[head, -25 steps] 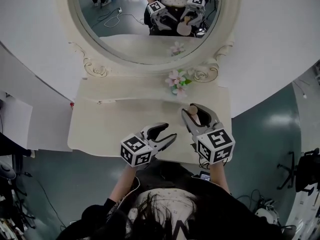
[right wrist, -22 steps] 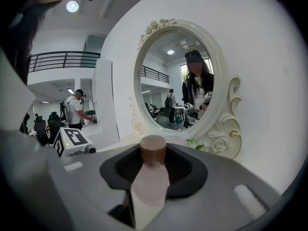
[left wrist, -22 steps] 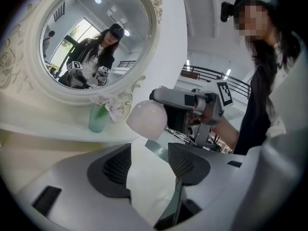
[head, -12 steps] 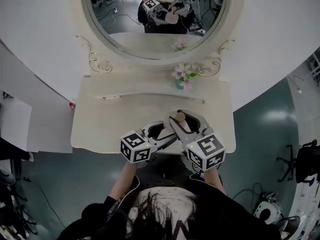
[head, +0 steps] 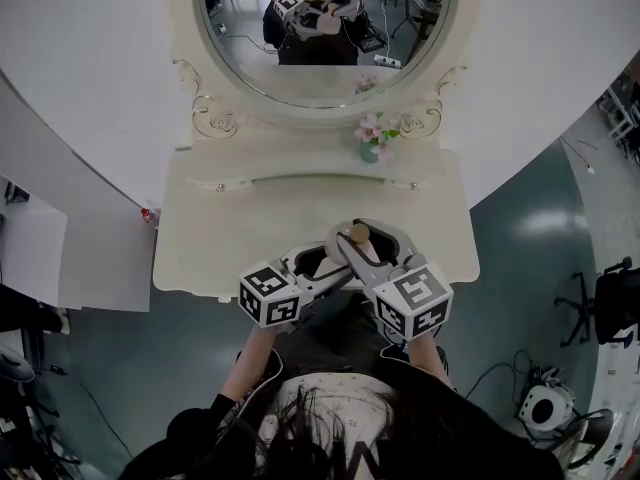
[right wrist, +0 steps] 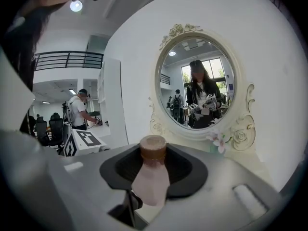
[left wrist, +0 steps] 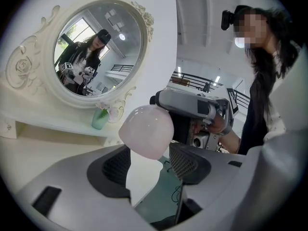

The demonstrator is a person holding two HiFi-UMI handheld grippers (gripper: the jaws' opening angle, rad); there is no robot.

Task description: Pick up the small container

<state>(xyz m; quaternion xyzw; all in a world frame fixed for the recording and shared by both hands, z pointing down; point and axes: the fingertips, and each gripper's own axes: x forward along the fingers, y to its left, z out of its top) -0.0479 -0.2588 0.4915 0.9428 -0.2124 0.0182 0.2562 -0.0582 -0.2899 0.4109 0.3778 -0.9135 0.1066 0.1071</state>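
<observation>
The small container [right wrist: 151,179] is a pale pink bottle with a brown cap. My right gripper [right wrist: 154,166] is shut on it, cap pointing away from the camera. In the head view the right gripper [head: 368,244] holds the bottle [head: 358,235] over the front edge of the cream dressing table [head: 220,238]. My left gripper [head: 322,263] is right beside it, jaws open. In the left gripper view the bottle's rounded base [left wrist: 147,131] hangs just ahead of the open left gripper [left wrist: 149,163], between its tips and not pressed by the pads.
A round ornate mirror [head: 330,28] stands at the back of the table. A small green vase of pink flowers [head: 372,140] sits below it at the right. A white wall flanks the table, and a teal floor lies to its right.
The right gripper has carried the bottle left and back toward the table's front edge, up to the left gripper's jaws. Over the last half second both grippers have barely moved.
</observation>
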